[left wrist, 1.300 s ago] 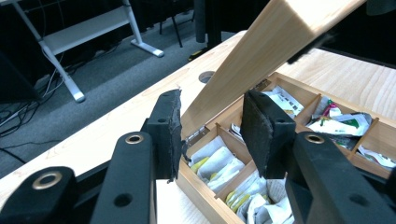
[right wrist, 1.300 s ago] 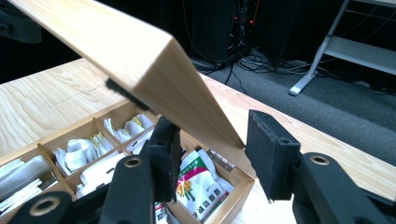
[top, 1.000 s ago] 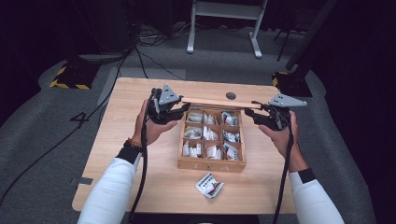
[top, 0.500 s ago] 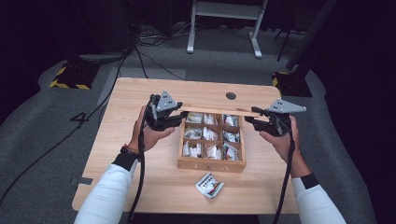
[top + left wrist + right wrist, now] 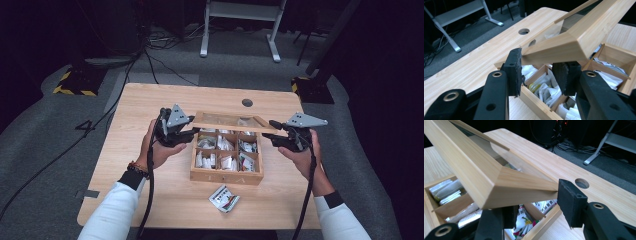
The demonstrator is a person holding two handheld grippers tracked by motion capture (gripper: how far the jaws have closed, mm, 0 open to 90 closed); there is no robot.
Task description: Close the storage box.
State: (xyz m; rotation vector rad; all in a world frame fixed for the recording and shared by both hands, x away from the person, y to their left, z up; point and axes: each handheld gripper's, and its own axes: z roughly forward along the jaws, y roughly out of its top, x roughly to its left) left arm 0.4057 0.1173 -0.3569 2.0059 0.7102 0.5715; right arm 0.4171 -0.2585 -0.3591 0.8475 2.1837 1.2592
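High view: wooden box (image 5: 226,175) mid-table; lid (image 5: 227,121) raised at 12 o'clock; packet (image 5: 223,198) at 6.
Left gripper view: left gripper (image 5: 537,72) clamped on lid (image 5: 564,47) corner.
Right gripper view: right gripper (image 5: 536,202) jaws just widening, lid (image 5: 486,175) corner between.

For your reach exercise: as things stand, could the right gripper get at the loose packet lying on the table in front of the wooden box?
Probably yes. The loose packet lies in the open on the table with nothing over it, but the right gripper is busy at the raised lid and must leave it first.
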